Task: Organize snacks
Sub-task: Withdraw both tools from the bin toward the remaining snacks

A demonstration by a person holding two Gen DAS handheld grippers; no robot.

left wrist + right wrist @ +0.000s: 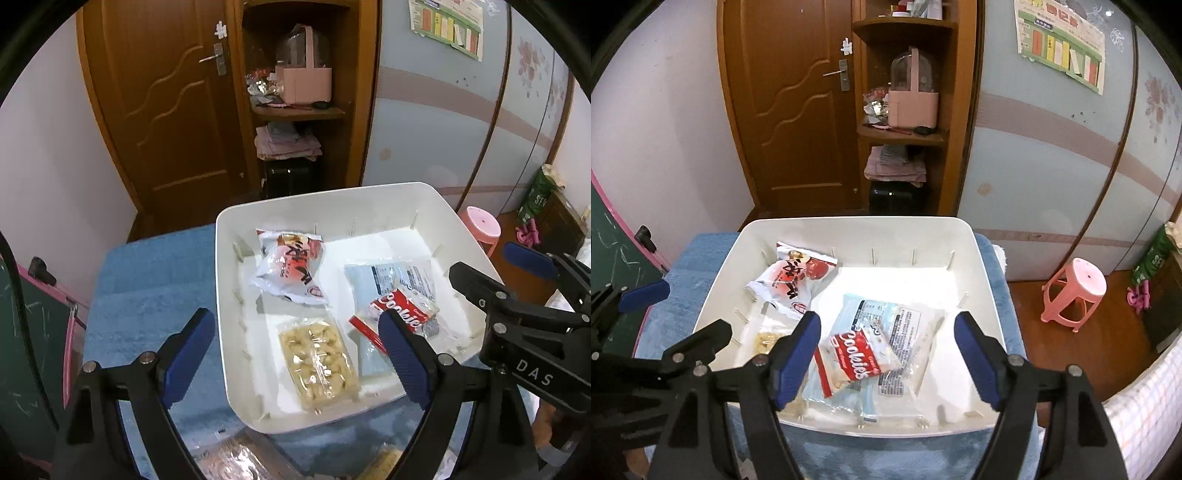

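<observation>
Blue cloth (676,258) covers the desk where my white bin (993,295) sits, before a wooden door (798,110). Inside lie a red-and-white snack bag (792,280), a clear pack of pale yellow pieces (317,362) and a red cookies packet (855,354) on a pale blue packet (908,325). My left tool (295,350) and right tool (886,350) both hang spread over the bin, pinching nothing.

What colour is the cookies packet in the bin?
Red with white lettering; the cookies packet shows best in the right wrist view.

4 snack packets (875,325) – 1 white bin (988,266)
</observation>
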